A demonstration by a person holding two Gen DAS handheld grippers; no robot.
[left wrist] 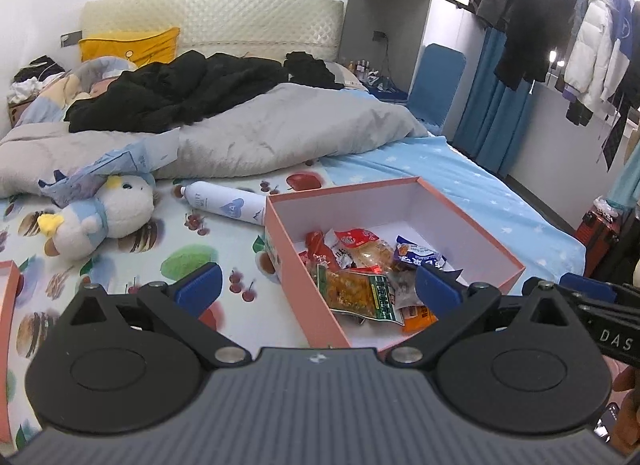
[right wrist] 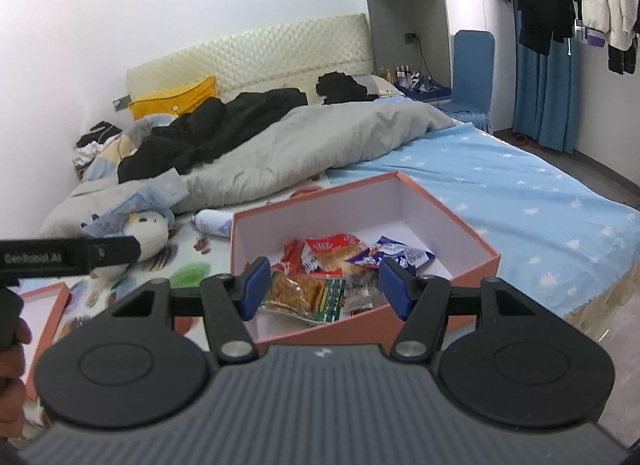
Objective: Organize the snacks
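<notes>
A pink cardboard box (left wrist: 472, 225) (right wrist: 448, 221) lies open on the bed. It holds several snack packets: a green and orange one (left wrist: 360, 293) (right wrist: 304, 295), a red one (left wrist: 356, 239) (right wrist: 332, 243) and a blue one (left wrist: 418, 255) (right wrist: 404, 255). My left gripper (left wrist: 318, 291) hovers over the box's near left corner, jaws wide apart and empty. My right gripper (right wrist: 325, 289) hangs over the near edge of the box, also open with nothing gripped. In the right wrist view the left gripper's side (right wrist: 68, 255) shows as a black bar at the left edge.
A pink lid (right wrist: 44, 305) (left wrist: 8, 289) lies left of the box. A plush toy (left wrist: 108, 217) and a white bottle (left wrist: 228, 205) lie behind it on the fruit-print sheet. A grey duvet (left wrist: 260, 137), black clothes and a yellow pillow fill the bed's far half.
</notes>
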